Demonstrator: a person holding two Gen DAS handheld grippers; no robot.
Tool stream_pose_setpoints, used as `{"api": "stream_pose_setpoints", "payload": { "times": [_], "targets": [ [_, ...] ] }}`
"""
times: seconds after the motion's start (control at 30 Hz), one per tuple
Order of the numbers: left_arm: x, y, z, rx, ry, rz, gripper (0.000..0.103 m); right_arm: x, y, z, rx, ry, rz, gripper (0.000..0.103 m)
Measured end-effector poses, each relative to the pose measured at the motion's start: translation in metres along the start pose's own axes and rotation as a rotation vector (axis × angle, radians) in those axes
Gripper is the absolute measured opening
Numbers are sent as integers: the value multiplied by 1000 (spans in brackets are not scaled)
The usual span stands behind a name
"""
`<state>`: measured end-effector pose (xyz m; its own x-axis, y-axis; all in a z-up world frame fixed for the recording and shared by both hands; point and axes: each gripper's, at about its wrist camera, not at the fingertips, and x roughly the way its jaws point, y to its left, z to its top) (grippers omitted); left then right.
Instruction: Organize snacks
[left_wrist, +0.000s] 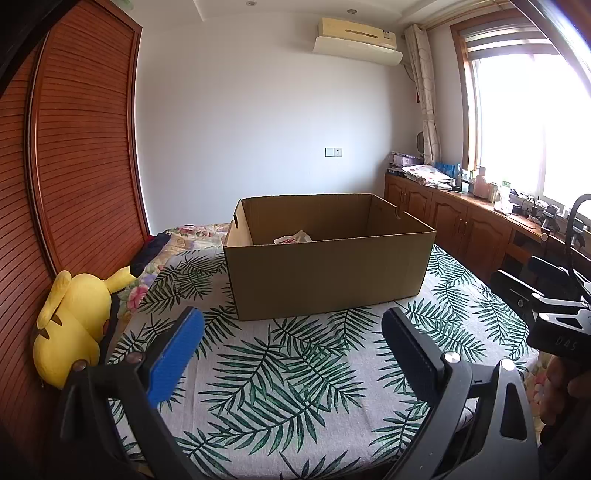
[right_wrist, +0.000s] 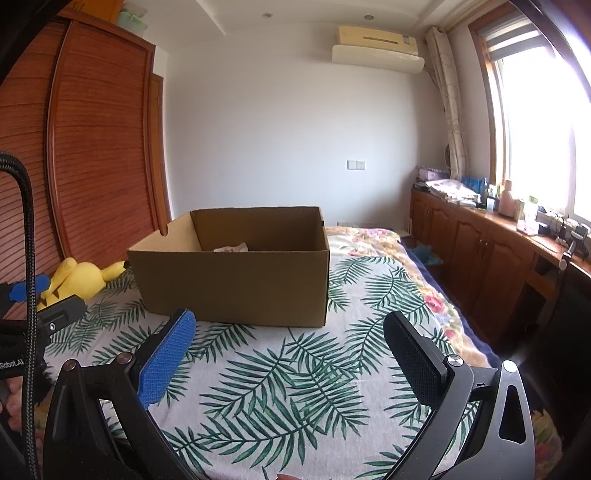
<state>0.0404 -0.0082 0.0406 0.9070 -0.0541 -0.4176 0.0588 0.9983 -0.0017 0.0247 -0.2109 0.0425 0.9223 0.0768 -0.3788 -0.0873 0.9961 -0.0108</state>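
Cardboard box (left_wrist: 328, 280) upright on leaf-print bedspread (left_wrist: 295, 387). Snack packet (left_wrist: 293, 237), possibly white-red wrapper, lies inside box. Left gripper (left_wrist: 295, 354) and right gripper (right_wrist: 291, 354) near box front, jaws spread, empty. Yellow plush toy (left_wrist: 74, 325) left of box.

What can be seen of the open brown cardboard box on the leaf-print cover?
The open brown cardboard box is plain corrugated, rectangular, upright, with no top flaps showing and a small notch in each end wall. It rests flat on the white cover with green palm leaves. Inside, only the top of a crumpled white and red packet shows above the rim. Nothing else touches it; both grippers are apart from it.
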Motion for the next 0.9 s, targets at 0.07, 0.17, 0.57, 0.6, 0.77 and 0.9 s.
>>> {"api": "stream_pose_setpoints", "payload": {
  "times": [0.07,0.17,0.57,0.6,0.77,0.9],
  "targets": [
    [-1,0,0,-1,-1,-1,98,0,0,-1,2,0,1,103],
    [-1,0,0,-1,-1,-1,98,0,-1,-1,2,0,1,103],
    [-1,0,0,0,-2,1,98,0,-2,-1,10,0,6,103],
    [-2,0,0,0,-2,2,98,0,-2,-2,12,2,9,103],
    [-2,-1,1,-2,-2,1,98,1,-2,-2,14,1,7,103],
    [-2,-1,0,-2,-1,1,98,1,-2,-1,15,-2,6,103]
  ]
}}
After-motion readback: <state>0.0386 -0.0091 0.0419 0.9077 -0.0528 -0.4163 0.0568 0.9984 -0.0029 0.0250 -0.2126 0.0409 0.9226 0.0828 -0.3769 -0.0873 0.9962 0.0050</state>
